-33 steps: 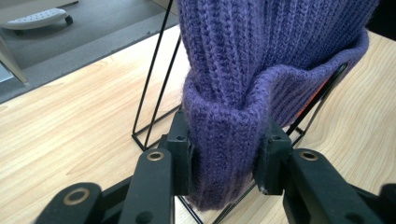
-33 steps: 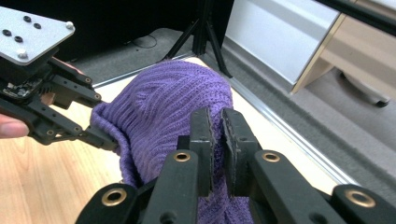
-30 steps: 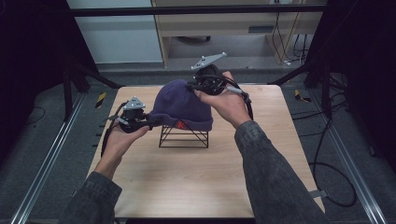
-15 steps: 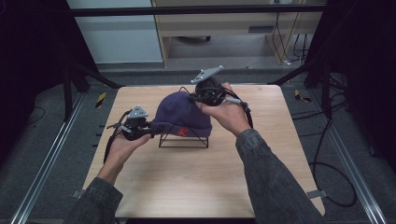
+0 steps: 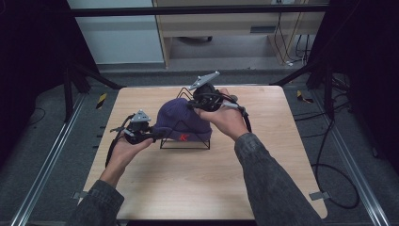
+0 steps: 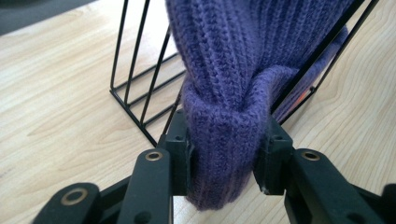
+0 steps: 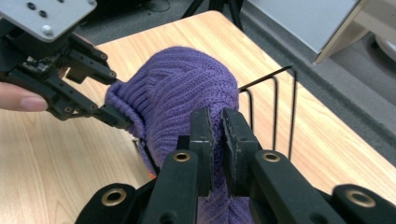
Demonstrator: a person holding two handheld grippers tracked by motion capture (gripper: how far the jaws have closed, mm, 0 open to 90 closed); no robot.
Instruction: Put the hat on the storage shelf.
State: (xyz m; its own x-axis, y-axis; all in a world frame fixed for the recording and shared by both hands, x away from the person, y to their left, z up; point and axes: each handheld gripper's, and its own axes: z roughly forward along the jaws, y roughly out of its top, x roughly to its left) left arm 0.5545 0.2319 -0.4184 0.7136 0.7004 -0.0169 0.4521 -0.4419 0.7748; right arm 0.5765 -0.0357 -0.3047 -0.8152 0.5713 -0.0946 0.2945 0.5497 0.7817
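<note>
A purple knit beanie (image 5: 181,120) is draped over a black wire rack (image 5: 186,143) in the middle of the wooden table (image 5: 188,188). My left gripper (image 5: 157,134) holds the hat's left side. In the left gripper view it (image 6: 226,149) is shut on a bunched fold of the beanie's (image 6: 243,56) cuff, just beside the rack's wires (image 6: 135,70). My right gripper (image 5: 197,104) is at the hat's far right. In the right gripper view it (image 7: 217,126) is shut on a thin pinch of knit (image 7: 182,88), with the left gripper (image 7: 114,100) and rack (image 7: 273,107) beyond.
Bare tabletop lies in front of the rack and to both sides. Cables (image 5: 329,165) lie on the floor to the right of the table. A black frame post (image 5: 70,80) stands at the back left, and a cabinet (image 5: 226,28) stands behind the table.
Both grippers have come down and toward the person with the beanie, which now sits lower over the wire rack. Both stay shut on it.
</note>
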